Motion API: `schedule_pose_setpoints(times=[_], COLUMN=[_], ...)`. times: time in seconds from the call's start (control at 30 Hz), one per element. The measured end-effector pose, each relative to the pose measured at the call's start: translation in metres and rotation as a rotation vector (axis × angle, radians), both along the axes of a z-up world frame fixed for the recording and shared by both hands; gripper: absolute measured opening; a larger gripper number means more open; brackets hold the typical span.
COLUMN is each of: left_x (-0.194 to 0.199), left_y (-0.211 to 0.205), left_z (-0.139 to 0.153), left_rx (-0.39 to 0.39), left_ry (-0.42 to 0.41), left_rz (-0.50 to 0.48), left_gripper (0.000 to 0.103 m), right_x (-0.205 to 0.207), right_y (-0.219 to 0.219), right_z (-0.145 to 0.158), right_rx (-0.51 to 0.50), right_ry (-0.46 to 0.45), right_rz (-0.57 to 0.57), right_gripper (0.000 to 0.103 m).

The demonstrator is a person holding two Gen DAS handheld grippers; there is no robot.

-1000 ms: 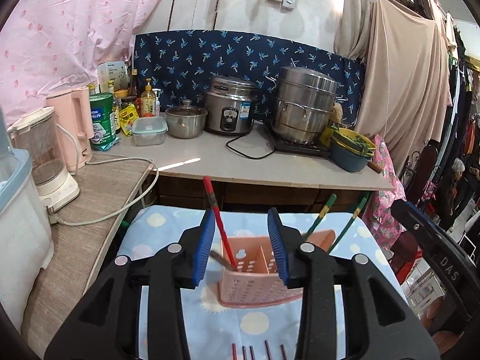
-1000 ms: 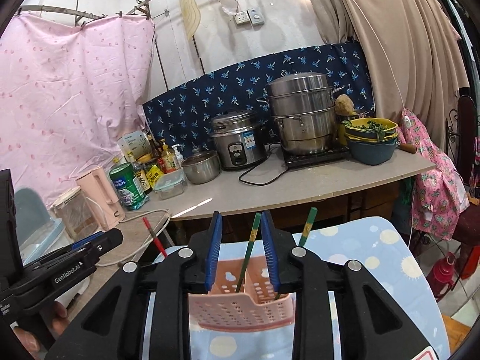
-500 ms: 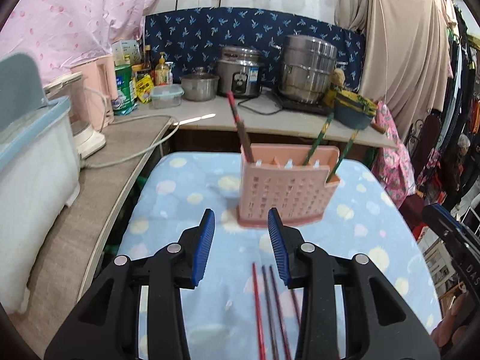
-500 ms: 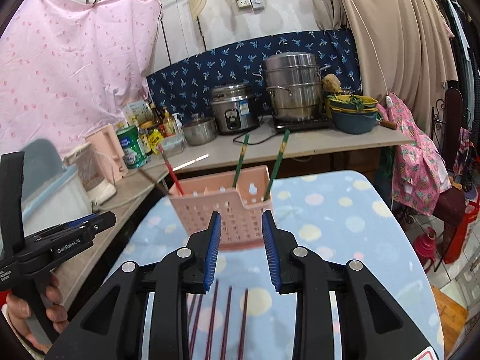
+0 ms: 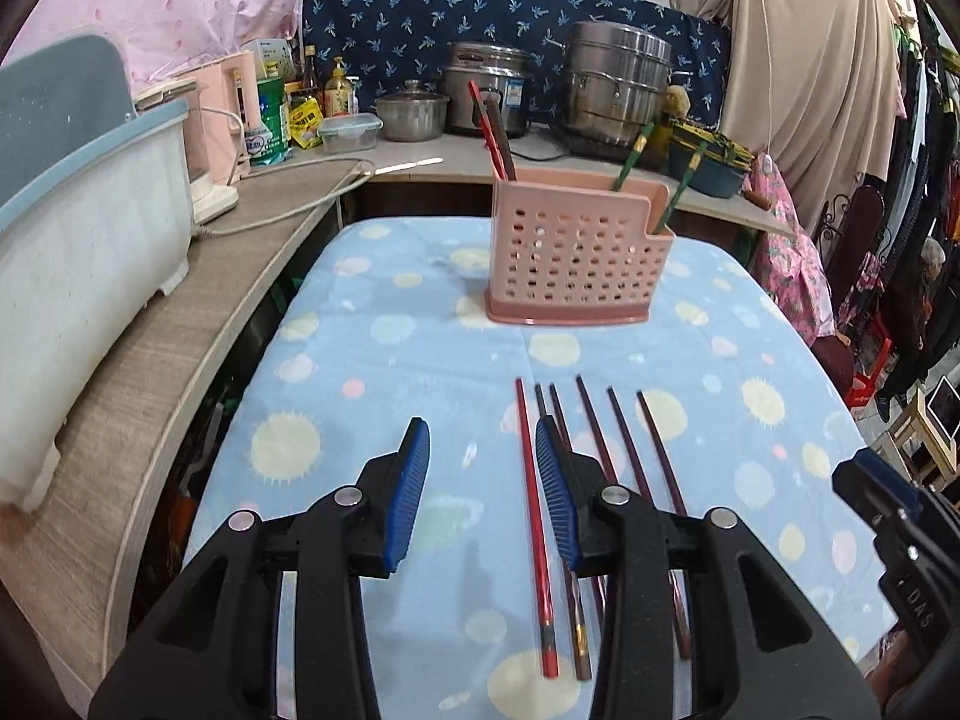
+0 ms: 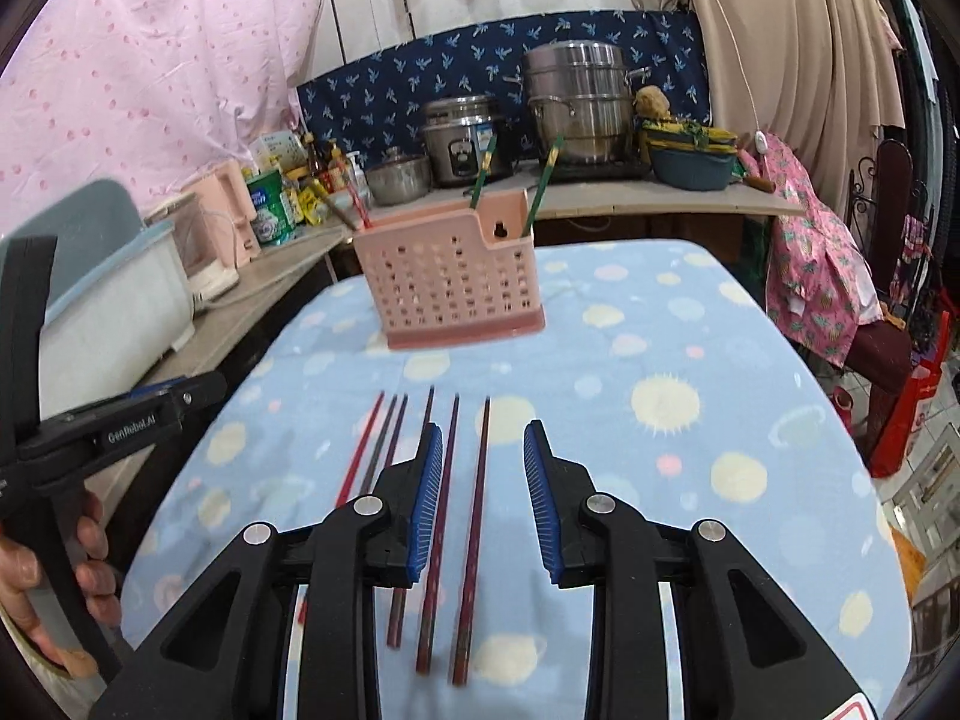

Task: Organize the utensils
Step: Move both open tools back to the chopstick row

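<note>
chopsticks (image 5: 621,438) lie in a loose row of six on the blue spotted cloth (image 5: 384,360) that covers the desk, their tips pointing away toward the pink perforated holder (image 5: 573,252) standing upright farther back on the same cloth. the bright red chopstick (image 5: 531,498) is the leftmost of the row; the other five are dark maroon. in the holder a red chopstick and a dark utensil (image 5: 493,132) lean in the left compartment, and two green-handled chopsticks (image 6: 543,183) lean in the right one.

the left gripper (image 5: 483,498) hangs over the near end of the row, its jaws partly apart and empty; the bright red chopstick shows in the gap, lying on the cloth just beside the right-hand blue pad. the right gripper (image 6: 483,495) hangs over the right end of the row, jaws likewise partly apart and gripping nothing, with the rightmost maroon chopstick (image 6: 474,540) visible between them on the cloth. a hand (image 6: 54,588) at the left edge of the right wrist view holds the other gripper's handle.

behind the desk a counter carries a rice cooker (image 5: 489,87) and a steel steamer pot (image 5: 618,84).
</note>
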State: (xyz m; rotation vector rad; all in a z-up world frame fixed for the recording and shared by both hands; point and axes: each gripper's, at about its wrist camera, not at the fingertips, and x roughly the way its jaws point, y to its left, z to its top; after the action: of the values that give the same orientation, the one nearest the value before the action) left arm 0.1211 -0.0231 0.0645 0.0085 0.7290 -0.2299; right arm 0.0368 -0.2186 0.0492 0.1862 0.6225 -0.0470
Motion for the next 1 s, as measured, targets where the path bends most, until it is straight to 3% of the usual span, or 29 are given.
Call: schedule_pose_setpoints(times=[0.47,1.0], left_x=[-0.035,-0.043], left_y=[-0.003,-0.004], left_z=[-0.037,-0.065], left_rx=[0.02,0.025], left_ry=[0.073,0.138], left_rz=[-0.013,-0.014], left_gripper=[0.035,0.035], right_x=[-0.029,-0.026], right_y=[0.018,0.032], right_z=[-0.048,-0.082], right_rx=[-0.006,0.009], right_ry=[0.088,0.158], right_rz=[0.003,0.011], right_gripper=[0.028,0.026])
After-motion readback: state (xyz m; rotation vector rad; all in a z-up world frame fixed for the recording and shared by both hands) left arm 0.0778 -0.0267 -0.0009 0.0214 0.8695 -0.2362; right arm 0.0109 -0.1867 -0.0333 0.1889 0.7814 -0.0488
